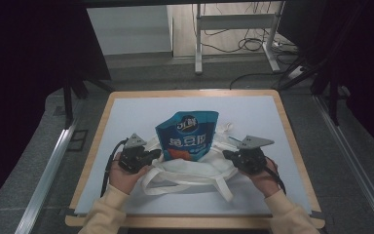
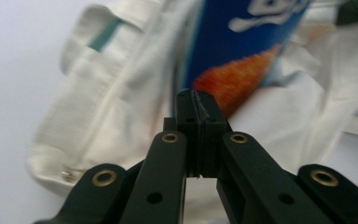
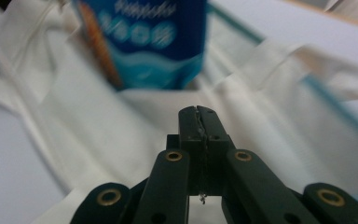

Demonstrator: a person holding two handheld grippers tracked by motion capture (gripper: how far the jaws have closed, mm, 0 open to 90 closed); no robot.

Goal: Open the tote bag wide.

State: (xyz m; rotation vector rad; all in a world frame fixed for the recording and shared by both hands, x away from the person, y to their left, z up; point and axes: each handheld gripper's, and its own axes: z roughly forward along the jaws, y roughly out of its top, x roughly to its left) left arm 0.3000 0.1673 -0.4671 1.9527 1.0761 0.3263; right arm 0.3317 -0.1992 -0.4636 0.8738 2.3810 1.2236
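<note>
The left gripper (image 1: 152,157) has its jaws pressed flat together, pad against pad, and nothing shows between them in the left gripper view (image 2: 198,105). The right gripper (image 1: 227,155) is the same: jaws together, no cloth or packet caught in the seam (image 3: 198,119). Whether either tip touches the fabric below it, the pictures do not settle.

Between the two lies the bag (image 1: 190,170), a cream canvas tote, soft and rumpled, with flat woven handles (one loops out toward 6 o'clock on the table (image 1: 126,112)). In the left gripper view its cloth (image 2: 116,112) shows a stitched hem, a teal strip and a small metal snap at one corner. In the right gripper view the same canvas (image 3: 98,130) folds into broad, slack creases.

The pouch (image 1: 187,135) stands upright in the mouth of the bag at the table's middle, its lower part inside the cloth. It is glossy blue film with white lettering and an orange patch near the bottom (image 2: 233,51); its top edge is flat and sealed. From the left gripper it sits at about 2 o'clock, from the right gripper at about 10 o'clock (image 3: 144,42).

The table has a pale matte top and a light wooden rim.
</note>
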